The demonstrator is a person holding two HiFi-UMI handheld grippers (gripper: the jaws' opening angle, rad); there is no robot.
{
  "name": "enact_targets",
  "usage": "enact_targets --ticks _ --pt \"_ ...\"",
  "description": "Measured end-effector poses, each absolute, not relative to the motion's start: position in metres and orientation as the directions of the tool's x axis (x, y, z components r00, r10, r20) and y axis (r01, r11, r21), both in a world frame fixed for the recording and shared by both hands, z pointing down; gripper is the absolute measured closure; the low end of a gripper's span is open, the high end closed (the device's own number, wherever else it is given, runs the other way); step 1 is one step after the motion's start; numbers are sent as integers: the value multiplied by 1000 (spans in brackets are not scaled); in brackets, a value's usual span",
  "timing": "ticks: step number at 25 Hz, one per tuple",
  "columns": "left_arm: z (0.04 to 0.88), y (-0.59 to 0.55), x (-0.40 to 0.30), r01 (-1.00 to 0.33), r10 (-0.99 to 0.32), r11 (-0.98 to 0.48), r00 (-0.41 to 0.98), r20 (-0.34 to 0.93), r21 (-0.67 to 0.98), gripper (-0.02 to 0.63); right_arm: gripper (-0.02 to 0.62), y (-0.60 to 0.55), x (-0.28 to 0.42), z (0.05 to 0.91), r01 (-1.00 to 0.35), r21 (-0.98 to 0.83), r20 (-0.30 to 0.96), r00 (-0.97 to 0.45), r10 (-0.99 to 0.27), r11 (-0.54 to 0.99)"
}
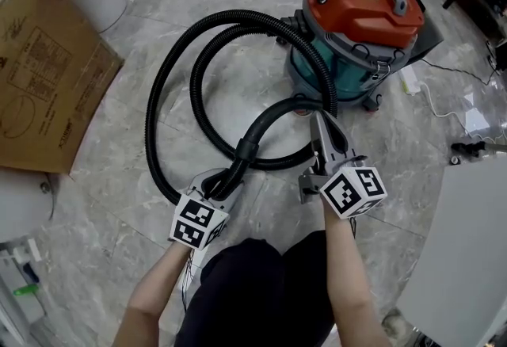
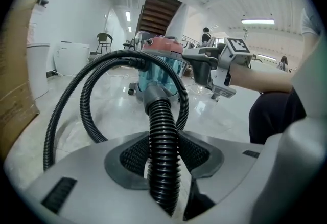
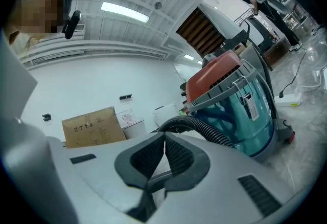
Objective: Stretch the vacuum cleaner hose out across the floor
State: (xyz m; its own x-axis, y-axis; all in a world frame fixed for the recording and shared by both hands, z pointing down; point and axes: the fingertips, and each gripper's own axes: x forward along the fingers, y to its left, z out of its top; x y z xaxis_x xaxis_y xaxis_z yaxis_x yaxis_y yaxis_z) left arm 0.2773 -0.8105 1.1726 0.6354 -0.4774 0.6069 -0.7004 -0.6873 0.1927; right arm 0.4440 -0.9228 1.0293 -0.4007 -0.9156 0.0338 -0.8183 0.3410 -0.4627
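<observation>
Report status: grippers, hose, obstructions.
Left gripper shut on hose. Right gripper shut, empty. Hose looped beside vacuum. Box on floor, left.

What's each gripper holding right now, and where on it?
The left gripper grips the ribbed hose right beside its grey cuff. The right gripper is shut on nothing.

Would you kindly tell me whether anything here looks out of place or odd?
Nothing is spilled or damaged. The hose lies coiled in overlapping loops beside the vacuum, with the left gripper shut on it.
</observation>
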Motion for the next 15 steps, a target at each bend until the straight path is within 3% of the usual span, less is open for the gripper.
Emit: enact_targets --ticks 10,15 --pt "1139 -808 272 -702 -523 -685 661 538 197 430 577 -926 440 1038 -824 -443 67 -425 -903 354" --pt "1117 -816 271 -706 -545 -667 679 491 236 431 577 -917 409 1056 -699 -546 124 -612 -781 461"
